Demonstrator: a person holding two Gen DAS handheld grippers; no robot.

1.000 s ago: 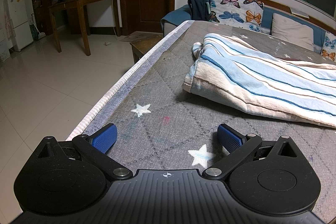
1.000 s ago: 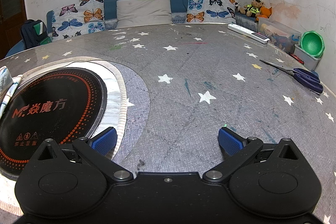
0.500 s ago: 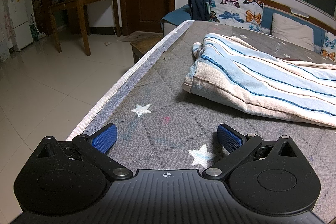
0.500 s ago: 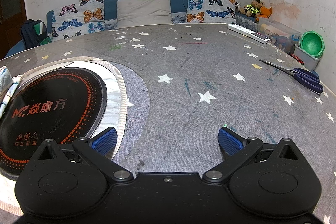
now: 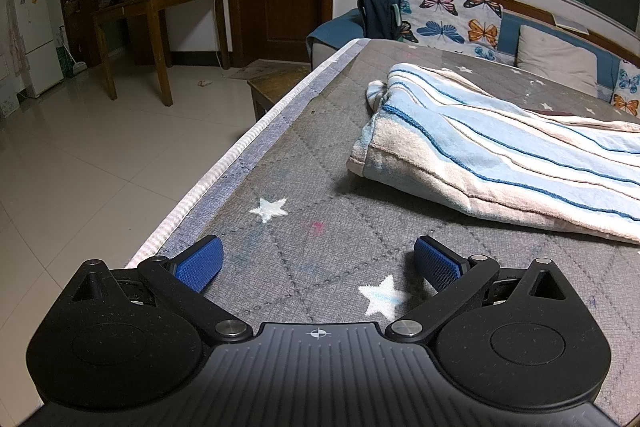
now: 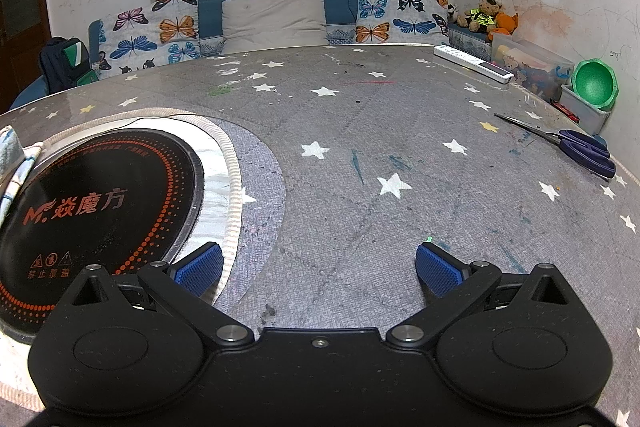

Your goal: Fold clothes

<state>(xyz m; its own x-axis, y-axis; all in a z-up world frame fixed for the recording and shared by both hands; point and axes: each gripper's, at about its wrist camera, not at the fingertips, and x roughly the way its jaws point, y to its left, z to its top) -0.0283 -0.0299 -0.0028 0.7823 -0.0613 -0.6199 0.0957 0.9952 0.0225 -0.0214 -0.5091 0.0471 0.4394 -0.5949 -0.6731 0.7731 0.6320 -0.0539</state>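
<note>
A blue, white and beige striped cloth (image 5: 500, 155) lies folded on the grey star-patterned table cover, ahead and to the right of my left gripper (image 5: 318, 261). The left gripper is open and empty, low over the table near its left edge. A small edge of the same cloth (image 6: 12, 163) shows at the far left of the right wrist view. My right gripper (image 6: 318, 269) is open and empty, low over the table beside a black round induction cooktop (image 6: 92, 211).
The table's left edge (image 5: 240, 151) drops to a tiled floor. Scissors (image 6: 576, 147) lie at the right edge, with a white power strip (image 6: 472, 63), a plastic toy box (image 6: 532, 67) and a green bowl (image 6: 594, 85) beyond. A sofa with butterfly cushions (image 6: 272, 23) stands behind the table.
</note>
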